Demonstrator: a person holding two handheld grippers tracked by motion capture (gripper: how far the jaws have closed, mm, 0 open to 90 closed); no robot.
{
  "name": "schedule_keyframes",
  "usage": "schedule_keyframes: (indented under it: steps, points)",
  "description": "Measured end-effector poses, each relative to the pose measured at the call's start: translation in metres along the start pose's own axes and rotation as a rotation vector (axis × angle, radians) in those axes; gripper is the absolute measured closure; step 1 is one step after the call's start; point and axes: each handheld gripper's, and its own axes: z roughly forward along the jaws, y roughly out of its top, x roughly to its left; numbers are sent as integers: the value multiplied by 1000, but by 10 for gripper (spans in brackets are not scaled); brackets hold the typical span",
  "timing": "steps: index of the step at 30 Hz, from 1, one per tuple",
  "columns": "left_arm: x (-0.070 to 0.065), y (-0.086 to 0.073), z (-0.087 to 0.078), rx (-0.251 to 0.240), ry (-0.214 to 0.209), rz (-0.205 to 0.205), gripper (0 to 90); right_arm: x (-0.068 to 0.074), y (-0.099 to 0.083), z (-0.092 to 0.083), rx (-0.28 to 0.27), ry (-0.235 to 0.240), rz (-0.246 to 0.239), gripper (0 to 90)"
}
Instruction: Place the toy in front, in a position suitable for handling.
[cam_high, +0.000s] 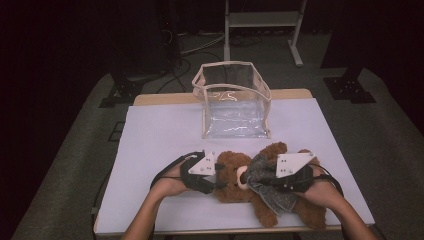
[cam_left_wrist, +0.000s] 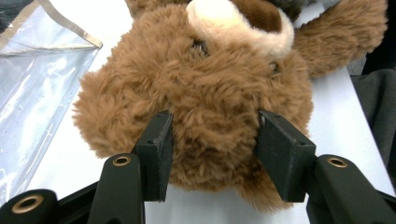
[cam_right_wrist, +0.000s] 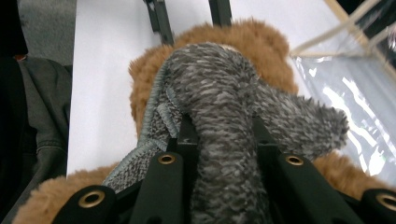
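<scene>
Lying between the left gripper (cam_high: 216, 176) and right gripper (cam_high: 280, 181), the teddy bear (cam_high: 235, 172) is clamped at its head by half-closed jaws and at its grey-sweatered body; both should be raised evenly toward the clear bag (cam_high: 232, 102) ahead.

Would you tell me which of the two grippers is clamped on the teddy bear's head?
The left gripper: its jaws squeeze the teddy bear's head, while the right gripper grips the grey sweater.

Brown plush teddy bear (cam_high: 239, 176) in grey knitted sweater (cam_high: 265, 180), lying across the table's near edge at six o'clock. Head toward nine o'clock, cream muzzle up; legs toward four o'clock. Fluffy, intact, sweater bunched around the torso.
</scene>
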Motion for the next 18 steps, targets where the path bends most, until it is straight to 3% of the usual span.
schedule_keyframes:
  steps: [2, 5, 10, 13, 14, 15, 18]
  points:
    - [0, 0, -1, -6, 0, 1, 471, 0, 12, 1, -46, 22, -5, 716]
    - [0, 0, -1, -3, -1, 5, 471, 3, 23, 7, -68, 39, -20, 716]
    - [1, 0, -7, -9, 6, 4, 476, 3, 20, 15, -70, 44, -20, 716]
    - [2, 0, -14, -20, 17, 6, 476, 0, 9, 11, -45, 19, -3, 716]
    - [3, 0, -18, -30, 22, 4, 477, -2, 0, 8, 0, 8, 7, 716]
    - [3, 0, -18, -30, 22, 4, 477, -2, -3, 7, 11, 5, 15, 715]
    - [5, 0, -21, -36, 29, -4, 477, 2, 3, 4, 12, -4, -1, 715]
